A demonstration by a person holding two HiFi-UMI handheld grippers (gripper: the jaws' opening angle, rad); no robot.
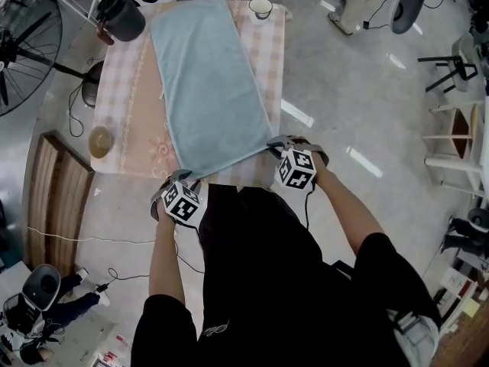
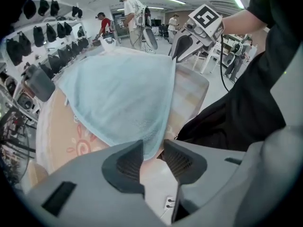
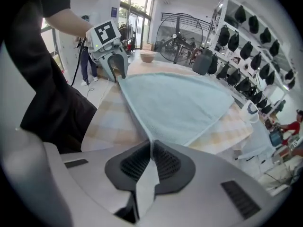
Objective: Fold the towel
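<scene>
R gripper [image 3: 151, 159], bottom centre, is pinching a corner of the soft light-blue cloth towel [image 3: 182, 103]. L gripper [image 2: 152, 159] is sitting half-wide round another corner, not squeezing.

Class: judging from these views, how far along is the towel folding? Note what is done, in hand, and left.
Done: the towel lies spread flat on the table, no fold made; the right tool is shut on one near corner. In hand: the other near corner sits between the open jaws of the left tool, not yet pinched. Left: pinch it, then make every fold.
</scene>
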